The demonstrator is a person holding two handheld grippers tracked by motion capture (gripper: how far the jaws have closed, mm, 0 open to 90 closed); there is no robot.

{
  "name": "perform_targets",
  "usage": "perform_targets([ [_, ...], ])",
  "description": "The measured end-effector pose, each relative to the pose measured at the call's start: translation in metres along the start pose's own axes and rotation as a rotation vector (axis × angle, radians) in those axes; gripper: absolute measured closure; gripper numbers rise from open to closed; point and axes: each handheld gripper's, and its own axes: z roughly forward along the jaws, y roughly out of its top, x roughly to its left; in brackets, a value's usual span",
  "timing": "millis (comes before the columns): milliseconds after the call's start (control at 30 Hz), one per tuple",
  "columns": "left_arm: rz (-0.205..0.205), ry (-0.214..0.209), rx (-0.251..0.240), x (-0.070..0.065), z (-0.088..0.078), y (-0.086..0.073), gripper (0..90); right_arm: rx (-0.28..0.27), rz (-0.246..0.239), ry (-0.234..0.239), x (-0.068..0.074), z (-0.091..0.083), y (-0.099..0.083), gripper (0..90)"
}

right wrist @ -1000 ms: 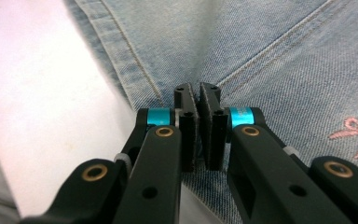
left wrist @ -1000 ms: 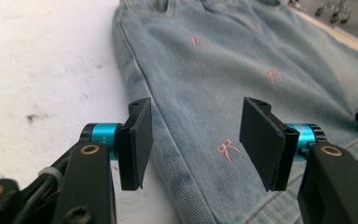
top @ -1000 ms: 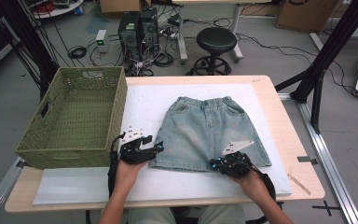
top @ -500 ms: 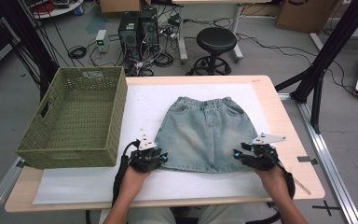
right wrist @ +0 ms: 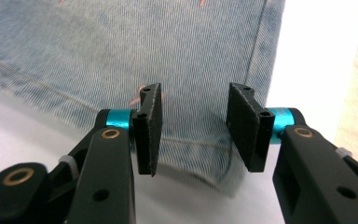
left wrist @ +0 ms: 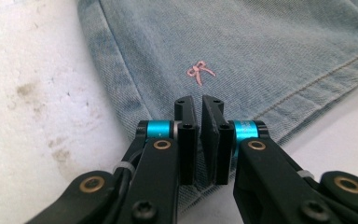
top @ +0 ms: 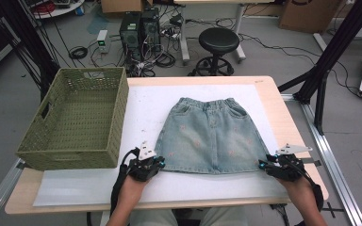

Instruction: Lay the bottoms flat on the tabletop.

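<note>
High view: a light denim skirt [top: 212, 135] lies flat at the centre of the frame on a white mat [top: 143, 106] that covers the wooden table [top: 283, 113], waistband toward the top of the frame, hem toward the bottom. A green woven basket [top: 78, 117] stands at left, on the mat's left edge. The left gripper [top: 156, 162] sits at the skirt's lower left hem corner; the right gripper [top: 265, 165] sits at the lower right hem corner. A black stool [top: 219, 42] stands on the floor beyond the table, at the top centre.

Left gripper view: the left gripper [left wrist: 199, 106] has its 2 jaws nearly together, a thin slit between them, over the hem corner; I cannot tell whether cloth is pinched. A pink bow [left wrist: 199, 71] is stitched just above the jaw tips.

Right gripper view: the right gripper [right wrist: 195, 98] has its jaws spread wide above the hem corner, with denim visible between them.
</note>
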Motion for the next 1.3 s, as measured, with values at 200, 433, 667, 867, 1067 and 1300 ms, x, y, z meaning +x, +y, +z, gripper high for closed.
perform_targets([
  [200,-0.076,-0.045,-0.051,0.010,-0.007,0.002,63.8,-0.050,0.037,0.067,-0.003,-0.009,0.011,42.4],
  [433,-0.096,-0.062,-0.238,0.022,-0.020,0.027,37.2,-0.210,0.011,0.132,0.008,0.014,0.067,30.0],
  [667,-0.082,-0.060,-0.314,0.033,-0.016,0.037,29.4,-0.130,-0.074,0.204,0.047,0.078,0.132,29.9],
  [867,-0.084,-0.059,-0.302,0.039,-0.012,0.037,29.4,-0.051,-0.201,0.266,0.079,0.116,0.160,33.6],
  [1067,-0.087,-0.061,-0.297,0.041,-0.014,0.035,29.4,0.037,-0.280,0.229,0.099,0.148,0.166,25.3],
  [1300,-0.090,-0.067,-0.297,0.041,-0.013,0.033,29.4,-0.011,-0.275,0.320,0.099,0.138,0.190,24.0],
])
